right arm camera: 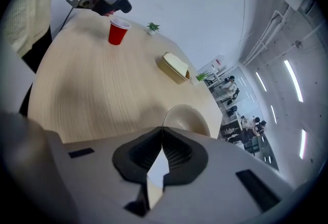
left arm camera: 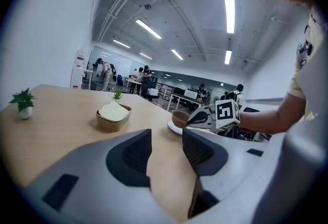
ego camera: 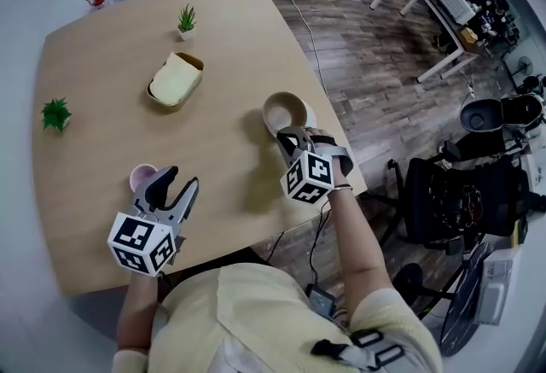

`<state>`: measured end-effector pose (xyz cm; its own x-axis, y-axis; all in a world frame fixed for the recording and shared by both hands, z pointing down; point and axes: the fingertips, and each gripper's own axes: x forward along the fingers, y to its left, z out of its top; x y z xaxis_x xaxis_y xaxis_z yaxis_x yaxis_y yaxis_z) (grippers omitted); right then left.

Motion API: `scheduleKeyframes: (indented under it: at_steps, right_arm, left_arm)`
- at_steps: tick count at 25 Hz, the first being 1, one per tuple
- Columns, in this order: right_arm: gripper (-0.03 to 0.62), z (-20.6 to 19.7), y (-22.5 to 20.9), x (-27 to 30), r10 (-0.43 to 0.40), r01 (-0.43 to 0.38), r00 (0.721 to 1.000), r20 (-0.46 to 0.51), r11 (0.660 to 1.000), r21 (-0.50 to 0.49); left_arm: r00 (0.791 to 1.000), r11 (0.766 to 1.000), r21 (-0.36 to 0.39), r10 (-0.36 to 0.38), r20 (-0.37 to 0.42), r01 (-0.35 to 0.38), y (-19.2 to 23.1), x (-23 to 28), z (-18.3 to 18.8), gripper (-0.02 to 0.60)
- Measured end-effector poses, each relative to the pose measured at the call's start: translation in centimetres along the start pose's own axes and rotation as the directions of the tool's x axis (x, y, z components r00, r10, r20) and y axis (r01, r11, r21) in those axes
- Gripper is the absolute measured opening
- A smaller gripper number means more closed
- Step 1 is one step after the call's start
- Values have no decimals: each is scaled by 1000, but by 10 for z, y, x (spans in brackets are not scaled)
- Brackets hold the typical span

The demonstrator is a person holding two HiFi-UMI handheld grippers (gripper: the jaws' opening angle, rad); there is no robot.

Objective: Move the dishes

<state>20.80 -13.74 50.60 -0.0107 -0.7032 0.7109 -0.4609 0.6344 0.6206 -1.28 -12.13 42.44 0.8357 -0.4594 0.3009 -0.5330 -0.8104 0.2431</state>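
Observation:
A tan bowl (ego camera: pixel 281 113) stands on a white plate (ego camera: pixel 309 116) near the table's right edge. My right gripper (ego camera: pixel 291 140) is shut on the bowl's near rim; in the right gripper view the thin rim of the bowl (right arm camera: pixel 187 118) runs in between the closed pads (right arm camera: pixel 177 154). From the left gripper view the bowl (left arm camera: pixel 180 117), the plate (left arm camera: pixel 173 127) and the right gripper (left arm camera: pixel 197 118) show together. My left gripper (ego camera: pixel 177 184) stands open and empty at the front left, right beside a red cup (ego camera: pixel 142 177), apart from it. That cup (right arm camera: pixel 118 32) stays upright.
A brown container with a pale block (ego camera: pixel 175 79) sits mid-table. Two small potted plants (ego camera: pixel 187 20) (ego camera: pixel 56 113) stand at the back and the left. The table's edge (ego camera: pixel 337 141) runs close to the bowl, with wood floor and office chairs (ego camera: pixel 444 201) beyond.

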Motion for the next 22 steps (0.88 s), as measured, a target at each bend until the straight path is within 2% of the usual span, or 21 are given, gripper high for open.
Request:
scheduleKeyframes:
  at_steps: [11,22]
  right_arm:
    - [20,74,48,-7,116,-101,989,95,983,-152]
    - [21,118,94,3,212,-174,967,141,955,-242]
  left_arm:
    - [990,990,-50,132,38,-130,34,-42,-4,186]
    - [976,972,-99,217,28,-213,55,-74,-22,186]
